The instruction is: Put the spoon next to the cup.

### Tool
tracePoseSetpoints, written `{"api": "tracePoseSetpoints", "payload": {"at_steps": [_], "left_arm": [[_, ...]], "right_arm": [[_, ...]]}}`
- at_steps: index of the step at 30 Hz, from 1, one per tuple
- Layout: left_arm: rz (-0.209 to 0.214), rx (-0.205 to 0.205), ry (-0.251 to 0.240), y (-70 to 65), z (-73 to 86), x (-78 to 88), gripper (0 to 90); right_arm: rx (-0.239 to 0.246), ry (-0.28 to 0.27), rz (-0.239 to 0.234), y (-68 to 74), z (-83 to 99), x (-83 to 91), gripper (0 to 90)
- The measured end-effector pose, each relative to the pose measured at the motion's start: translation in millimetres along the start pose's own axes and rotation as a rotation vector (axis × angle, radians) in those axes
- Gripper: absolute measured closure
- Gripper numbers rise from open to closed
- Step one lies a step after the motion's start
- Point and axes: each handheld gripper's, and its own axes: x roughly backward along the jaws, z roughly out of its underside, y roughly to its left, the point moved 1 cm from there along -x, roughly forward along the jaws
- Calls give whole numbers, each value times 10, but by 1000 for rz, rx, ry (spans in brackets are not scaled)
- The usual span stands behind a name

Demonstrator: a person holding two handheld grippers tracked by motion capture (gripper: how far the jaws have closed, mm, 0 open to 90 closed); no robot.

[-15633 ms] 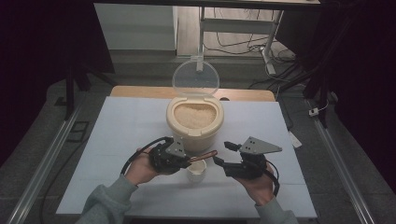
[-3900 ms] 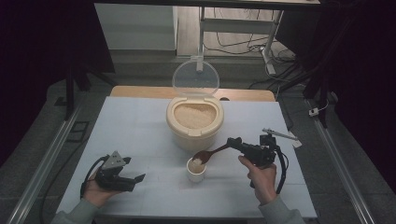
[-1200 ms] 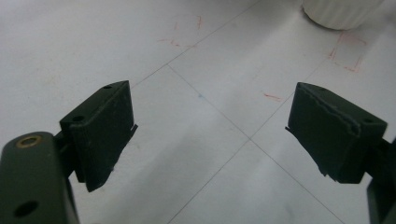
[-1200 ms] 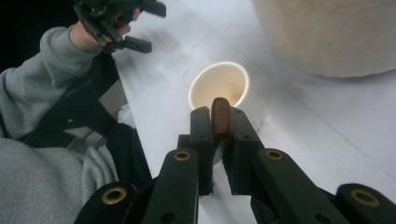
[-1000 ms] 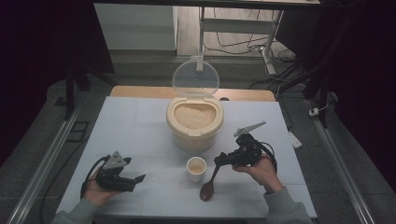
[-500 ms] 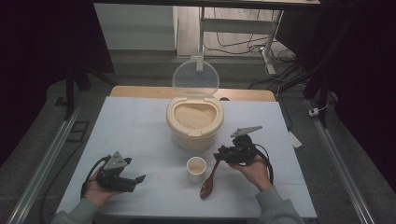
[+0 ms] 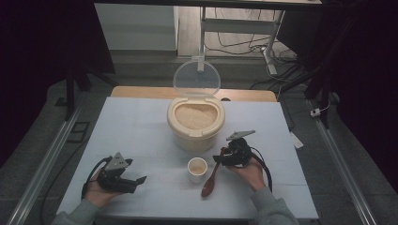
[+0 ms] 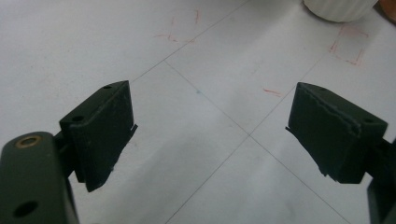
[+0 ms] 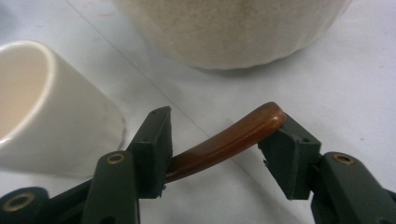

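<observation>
Right tool (image 9: 215, 140) jaws just opened wide, brown spoon (image 7: 210, 180) handle loose between them on desk (image 7: 141, 136). Risk: lifting snags handle, tipping rice cup (image 7: 197, 168). Left tool (image 8: 210, 135) open, empty.

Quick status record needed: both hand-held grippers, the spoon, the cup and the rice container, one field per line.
right hand-held gripper: jaws have just been opening; spoon handle lies between them, no longer clamped
left hand-held gripper: open, nothing between the jaws, low over the table
spoon: bowl end down on the table, right of the cup
cup: upright, in front of the container
rice container: full of grains, clear lid standing open
</observation>
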Motion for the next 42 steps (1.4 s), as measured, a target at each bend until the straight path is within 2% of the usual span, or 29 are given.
{"api": "tracePoseSetpoints", "payload": {"at_steps": [3,7,10,13,15,17,21,26,33,37,42], "left_arm": [[0,-3,0,-2,0,2,144],[0,-2,0,-1,2,3,144],[-1,-2,1,-2,2,1,144],[-1,-3,1,-2,3,1,144],[-1,-4,1,-1,4,3,144],[-1,-4,-1,1,5,7,144],[-1,-2,-4,3,5,9,144],[-5,4,-9,10,8,19,144],[-9,15,-20,16,8,34,143],[-12,21,-27,19,9,39,142],[-14,27,-33,21,9,44,140]], "right_arm": [[9,25,53,12,5,-53,413],[-5,27,75,30,11,-108,409],[9,38,104,44,15,-142,383],[16,29,124,44,15,-152,354],[8,1,131,35,12,-126,344],[2,-34,140,22,13,-64,343],[-12,-104,99,-10,60,135,357],[25,-169,38,-35,215,414,389],[69,-235,-2,-51,464,727,408],[93,-245,16,-68,600,847,413],[87,-271,38,-130,776,965,423]]}}
